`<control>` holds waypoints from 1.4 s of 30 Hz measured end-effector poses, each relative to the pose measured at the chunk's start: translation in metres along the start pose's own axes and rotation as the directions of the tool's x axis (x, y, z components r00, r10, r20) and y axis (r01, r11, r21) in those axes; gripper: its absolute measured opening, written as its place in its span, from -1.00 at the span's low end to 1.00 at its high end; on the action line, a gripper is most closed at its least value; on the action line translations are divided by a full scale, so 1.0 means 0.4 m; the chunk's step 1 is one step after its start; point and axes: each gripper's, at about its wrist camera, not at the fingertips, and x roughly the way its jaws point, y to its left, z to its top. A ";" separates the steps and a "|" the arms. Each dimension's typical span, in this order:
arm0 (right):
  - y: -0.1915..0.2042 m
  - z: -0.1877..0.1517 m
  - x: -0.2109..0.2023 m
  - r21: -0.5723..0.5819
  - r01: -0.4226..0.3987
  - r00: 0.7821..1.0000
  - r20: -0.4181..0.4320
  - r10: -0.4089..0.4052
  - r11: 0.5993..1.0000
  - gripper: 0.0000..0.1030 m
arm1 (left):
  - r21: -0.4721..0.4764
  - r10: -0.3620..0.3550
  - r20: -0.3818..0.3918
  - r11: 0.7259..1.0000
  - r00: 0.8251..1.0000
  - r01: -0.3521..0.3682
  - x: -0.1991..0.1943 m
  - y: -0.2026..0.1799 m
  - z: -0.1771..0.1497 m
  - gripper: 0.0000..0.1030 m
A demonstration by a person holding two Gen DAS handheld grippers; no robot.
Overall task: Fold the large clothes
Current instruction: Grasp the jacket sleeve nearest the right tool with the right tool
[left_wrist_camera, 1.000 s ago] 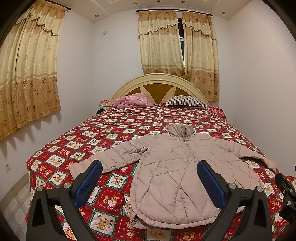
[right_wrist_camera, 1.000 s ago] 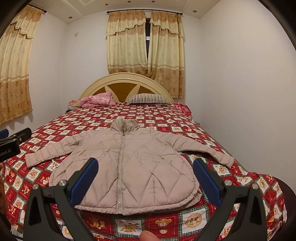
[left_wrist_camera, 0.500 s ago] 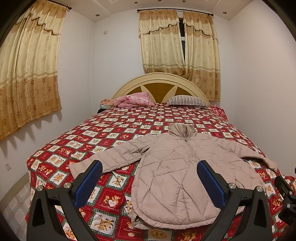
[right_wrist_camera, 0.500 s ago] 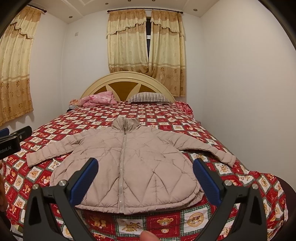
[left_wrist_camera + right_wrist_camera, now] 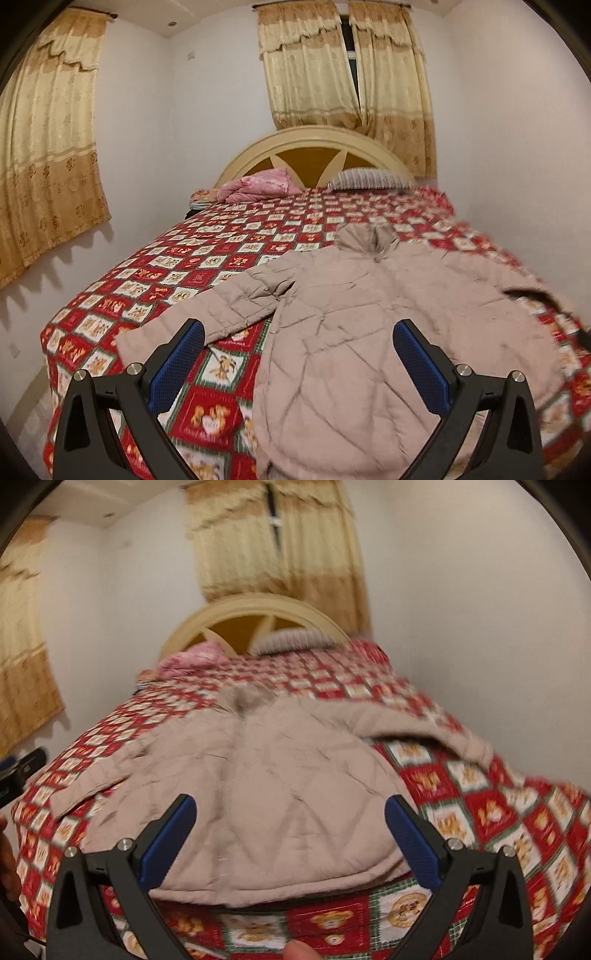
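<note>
A beige quilted hooded jacket (image 5: 351,325) lies flat on the bed, front up, zip closed, sleeves spread to both sides. In the right wrist view the jacket (image 5: 273,786) fills the middle, its hem nearest me. My left gripper (image 5: 298,365) hovers open over the jacket's left side and left sleeve, blue pads wide apart, nothing between them. My right gripper (image 5: 290,840) hovers open above the lower hem, also holding nothing. The left gripper's body (image 5: 18,771) shows at the left edge of the right wrist view. Both views are motion-blurred.
The bed carries a red and white bear-patterned quilt (image 5: 177,280). A pink folded blanket (image 5: 258,184) and a striped pillow (image 5: 369,179) lie against the cream headboard (image 5: 310,144). White walls close in on both sides; curtains (image 5: 347,62) hang behind. A fingertip (image 5: 299,950) shows at the bottom.
Both grippers have moved forward and down toward the bed, so the jacket looms larger. The right wrist view has tilted and blurred. The jaws stay wide apart.
</note>
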 end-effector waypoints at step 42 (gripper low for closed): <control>-0.499 0.547 0.370 0.166 0.414 0.910 -0.068 -0.409 0.895 -0.77 | -0.098 0.013 -0.401 0.994 0.916 -0.057 0.752 0.023 -0.078 0.98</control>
